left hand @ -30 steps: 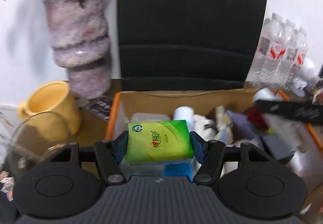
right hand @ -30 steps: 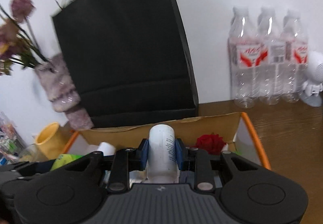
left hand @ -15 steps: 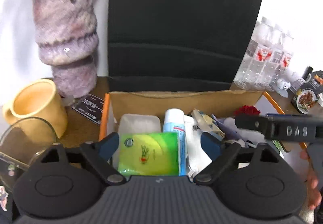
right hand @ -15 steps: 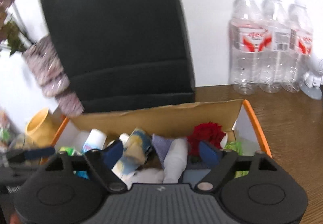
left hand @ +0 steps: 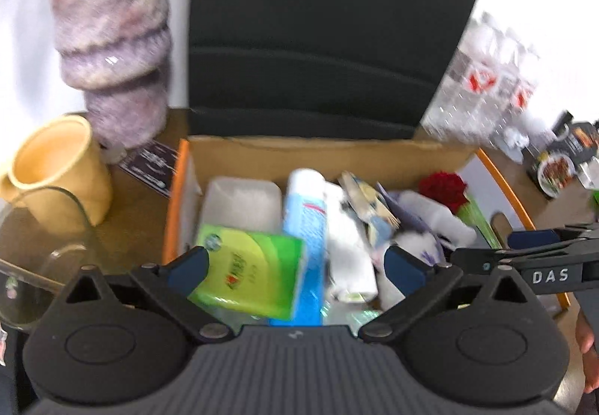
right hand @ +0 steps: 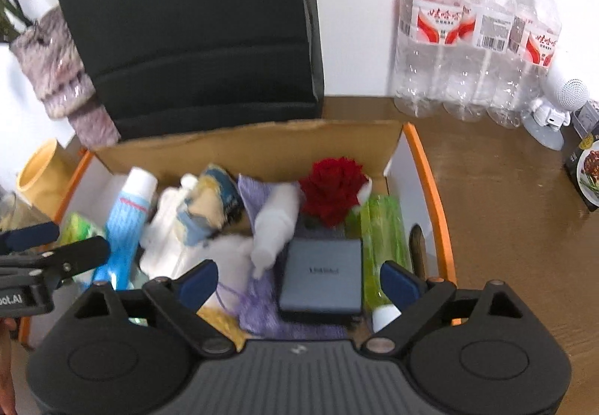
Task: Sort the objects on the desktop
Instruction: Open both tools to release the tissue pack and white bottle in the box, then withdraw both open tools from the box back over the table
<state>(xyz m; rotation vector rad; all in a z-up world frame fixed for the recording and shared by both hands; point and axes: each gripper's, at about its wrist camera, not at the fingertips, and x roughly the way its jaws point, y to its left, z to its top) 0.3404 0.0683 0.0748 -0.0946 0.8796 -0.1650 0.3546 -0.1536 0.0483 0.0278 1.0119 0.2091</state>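
- Left wrist view: the left gripper [left hand: 295, 261] hangs over the near end of the box [left hand: 322, 153] with its jaws spread wide and opening; nothing is pinched.
- The green tissue pack [left hand: 249, 270] lies tilted between and below the blue pads [left hand: 187, 265], on top of the other stuff in the box, with the left pad right at its edge.
- Just right of it is a blue and white tube [left hand: 305, 212], then a white crumpled bag, a white bottle [left hand: 438, 212] and a red rose [left hand: 443, 188] toward the far right corner.
- Outside the box on the left are a yellow mug [left hand: 56, 167], a glass bowl [left hand: 45, 265] and a fuzzy purple vase [left hand: 112, 40]; a black paper bag [left hand: 329, 29] stands behind the box.
- Right wrist view: the right gripper [right hand: 297, 282] is also spread and opening, gripping nothing.
- Below it lie a dark grey case [right hand: 322, 276] and some purple cloth [right hand: 258, 306]; the white bottle [right hand: 275, 224] lies loose just beyond, leaning toward the rose [right hand: 333, 192].
- A clear green tube [right hand: 383, 246] lies along the right wall of the box [right hand: 430, 197].
- Three water bottles [right hand: 475, 33] stand on the table [right hand: 505, 227], well apart from the box.
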